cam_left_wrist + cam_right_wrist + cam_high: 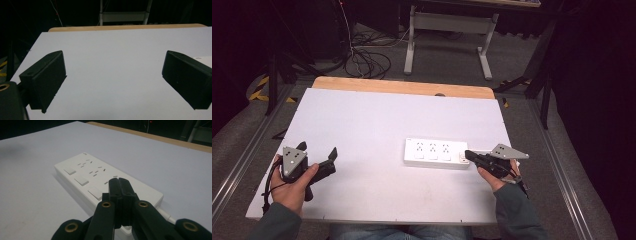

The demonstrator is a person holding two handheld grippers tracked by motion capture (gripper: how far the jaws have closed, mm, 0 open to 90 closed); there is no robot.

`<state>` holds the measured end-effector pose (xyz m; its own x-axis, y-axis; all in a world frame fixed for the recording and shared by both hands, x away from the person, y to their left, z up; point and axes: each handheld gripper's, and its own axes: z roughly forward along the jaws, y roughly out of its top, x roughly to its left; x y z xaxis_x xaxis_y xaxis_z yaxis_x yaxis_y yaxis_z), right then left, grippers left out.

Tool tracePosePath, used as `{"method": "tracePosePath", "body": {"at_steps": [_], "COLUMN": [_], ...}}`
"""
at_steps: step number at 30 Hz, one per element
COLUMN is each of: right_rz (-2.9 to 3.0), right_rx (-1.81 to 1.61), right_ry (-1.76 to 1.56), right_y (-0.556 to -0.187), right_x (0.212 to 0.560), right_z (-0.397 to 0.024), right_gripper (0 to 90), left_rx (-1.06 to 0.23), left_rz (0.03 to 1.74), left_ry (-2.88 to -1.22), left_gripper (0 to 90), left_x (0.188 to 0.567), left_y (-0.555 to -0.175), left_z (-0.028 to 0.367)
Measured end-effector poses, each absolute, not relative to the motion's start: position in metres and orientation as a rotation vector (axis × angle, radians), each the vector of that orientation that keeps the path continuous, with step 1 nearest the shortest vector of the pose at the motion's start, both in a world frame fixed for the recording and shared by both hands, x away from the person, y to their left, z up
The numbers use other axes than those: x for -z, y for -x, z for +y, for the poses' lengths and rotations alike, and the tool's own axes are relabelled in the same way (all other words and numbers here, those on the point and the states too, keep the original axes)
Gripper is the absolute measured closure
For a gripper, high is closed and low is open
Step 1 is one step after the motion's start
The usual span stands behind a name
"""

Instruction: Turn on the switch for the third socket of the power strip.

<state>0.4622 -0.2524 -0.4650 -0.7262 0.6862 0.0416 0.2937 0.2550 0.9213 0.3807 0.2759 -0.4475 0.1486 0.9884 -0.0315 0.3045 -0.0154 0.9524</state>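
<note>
A white power strip (436, 153) with three sockets and three switches lies flat on the white table (377, 125), right of centre. My right gripper (468, 154) is shut with nothing between its jaws, and its tip sits at the strip's right end. In the right gripper view the closed jaws (119, 181) hover just over the strip (100, 180) near its closest socket and switch. My left gripper (318, 155) is held at the table's front left, open and empty. In the left gripper view its jaws stand wide apart over bare table (112, 75).
A wooden strip (402, 87) edges the table's far side. Beyond it are a metal stand (447, 30) and loose cables (367, 60) on the floor. Metal rails (242, 160) run along both sides of the table. The strip's white cord (166, 215) leaves its near end.
</note>
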Motion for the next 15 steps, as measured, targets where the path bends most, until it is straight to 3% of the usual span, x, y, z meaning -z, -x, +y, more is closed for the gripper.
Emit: {"method": "tracePosePath", "body": {"at_steps": [15], "right_rz": [2.208], "right_rx": [-1.464], "right_ry": [-0.852], "right_y": [-0.471], "right_x": [0.466], "right_z": [-0.240], "right_gripper": [90.0], "left_rx": [-0.944], "left_rz": [1.337], "left_ry": [-1.489], "left_gripper": [6.1], "left_x": [0.449], "left_y": [-0.372], "left_z": [0.283]}}
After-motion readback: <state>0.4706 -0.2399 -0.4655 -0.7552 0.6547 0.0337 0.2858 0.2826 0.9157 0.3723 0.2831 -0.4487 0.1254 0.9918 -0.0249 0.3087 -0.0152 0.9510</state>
